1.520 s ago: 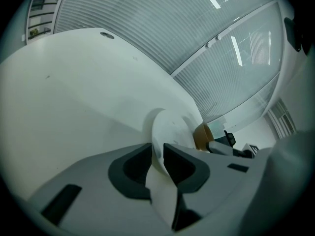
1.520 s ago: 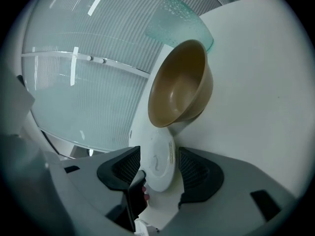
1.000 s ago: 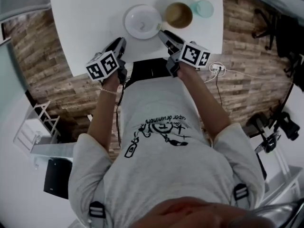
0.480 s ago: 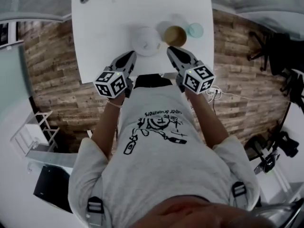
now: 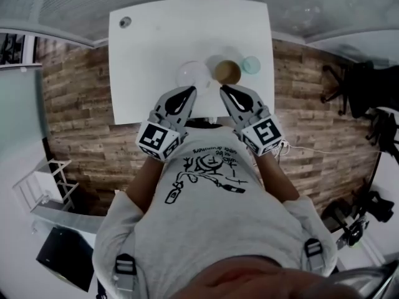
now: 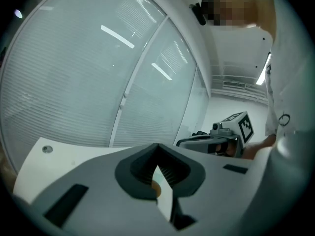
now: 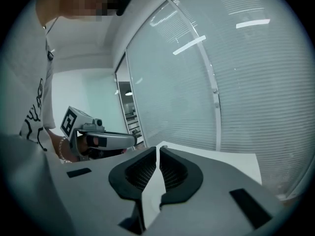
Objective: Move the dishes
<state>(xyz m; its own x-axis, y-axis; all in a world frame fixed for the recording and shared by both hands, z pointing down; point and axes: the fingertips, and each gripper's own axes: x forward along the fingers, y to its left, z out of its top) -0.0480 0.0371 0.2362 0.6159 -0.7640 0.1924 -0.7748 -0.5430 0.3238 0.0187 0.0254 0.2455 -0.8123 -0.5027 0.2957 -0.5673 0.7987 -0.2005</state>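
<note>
Three dishes sit in a row on the white table [image 5: 156, 36], towards its near edge: a white bowl [image 5: 194, 74] on the left, a brown bowl [image 5: 227, 72] just beside it, and a pale green cup [image 5: 251, 65] on the right. The left gripper [image 5: 191, 90] and right gripper [image 5: 224, 88] hang side by side above that edge. Both have their jaws together and carry nothing, which would suit a pause either before reaching in or after letting go. Only the head view shows the dishes whole. The gripper views look level across the table to a frosted glass wall [image 6: 98, 82], and each catches the other gripper.
</note>
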